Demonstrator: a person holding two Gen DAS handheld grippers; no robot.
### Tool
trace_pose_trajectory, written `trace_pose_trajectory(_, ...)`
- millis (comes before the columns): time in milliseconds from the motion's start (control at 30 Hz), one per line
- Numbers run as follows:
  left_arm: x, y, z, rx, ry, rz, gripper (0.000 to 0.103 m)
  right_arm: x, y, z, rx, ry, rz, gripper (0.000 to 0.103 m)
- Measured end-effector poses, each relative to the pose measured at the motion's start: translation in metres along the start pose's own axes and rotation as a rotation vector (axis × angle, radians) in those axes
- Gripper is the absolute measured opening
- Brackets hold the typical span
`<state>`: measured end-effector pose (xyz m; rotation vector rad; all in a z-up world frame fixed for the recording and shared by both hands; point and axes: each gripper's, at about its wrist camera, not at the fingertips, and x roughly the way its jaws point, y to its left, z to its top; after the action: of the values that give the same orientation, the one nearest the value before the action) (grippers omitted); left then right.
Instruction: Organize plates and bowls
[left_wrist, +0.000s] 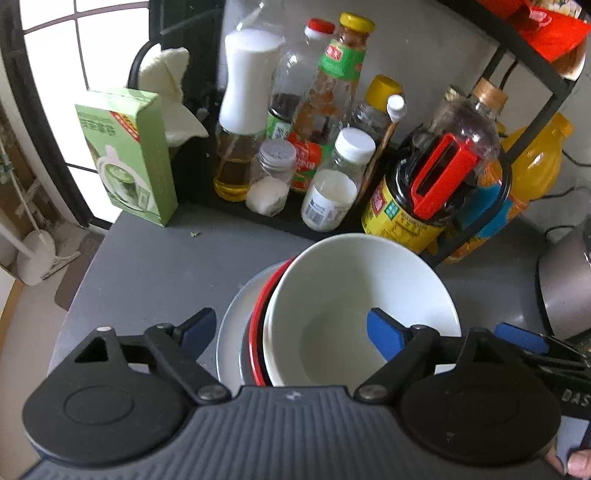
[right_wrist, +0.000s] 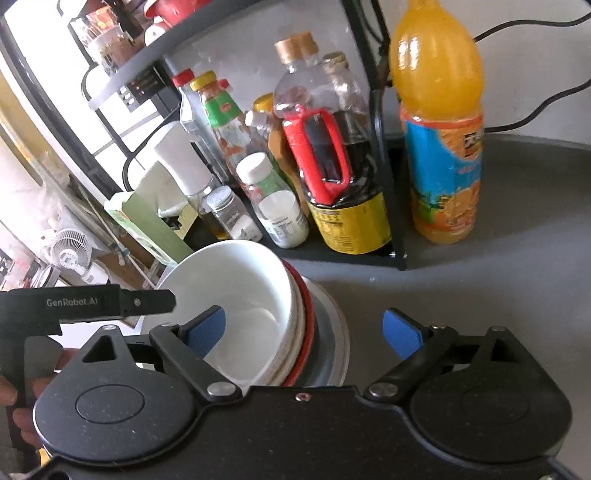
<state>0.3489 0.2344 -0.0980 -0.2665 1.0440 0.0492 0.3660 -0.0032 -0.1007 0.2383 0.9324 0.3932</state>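
On the grey counter (left_wrist: 147, 266) sits one stack of dishes: a white bowl (left_wrist: 364, 295) on top, tilted a little, nested in a red-rimmed dish (left_wrist: 258, 321), and under that a grey plate (left_wrist: 231, 325). That makes three pieces that can be counted; whether another bowl hides between them is hard to say from here.

Going left to right behind the stack: one green box (left_wrist: 129, 155) stands upright at the counter's left edge, with a pale cloth (left_wrist: 166, 74) draped behind it. Next comes a black rack (left_wrist: 280, 218) crowded with bottles and jars, about ten on its lower shelf. Among them are a white-capped oil sprayer (left_wrist: 247, 107), a small shaker (left_wrist: 273, 177), a white-lidded jar (left_wrist: 332, 192), and a dark sauce bottle with a red handle (left_wrist: 439, 177). Just outside the rack on the right stands one orange juice bottle (right_wrist: 439, 122). At the far right is part of a grey metal appliance (left_wrist: 565, 288).

The left gripper (left_wrist: 291, 332) hangs over the stack with its blue pads spread wide, one outside the plate's left rim and one above the bowl's hollow, gripping nothing. The right gripper (right_wrist: 304, 330) is likewise spread wide and empty, its left pad over the bowl and its right pad over bare counter.
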Motion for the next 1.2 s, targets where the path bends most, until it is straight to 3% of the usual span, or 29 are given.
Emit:
trace_pose_trajectory(67, -0.004, -0.002, -0.003, -0.002, -0.021, 0.021, 0.096, -0.008, -0.005, -0.006, 0.006, -0.003, 0.003, 0.093)
trace_pose_trajectory(333, -0.029, -0.024, -0.019, 0.0, -0.062, 0.076, 0.097, -0.069, -0.031, -0.03, 0.019, -0.095, -0.02, 0.103)
trace_pose_trajectory(800, -0.093, -0.102, -0.091, 0.065, -0.156, 0.026, 0.103, -0.195, -0.083, -0.082, 0.037, -0.233, -0.081, 0.103)
trace_pose_trajectory(1200, -0.15, -0.129, -0.14, 0.061, -0.221, 0.05, 0.103, -0.244, -0.084, -0.109, 0.016, -0.267, -0.102, 0.103)
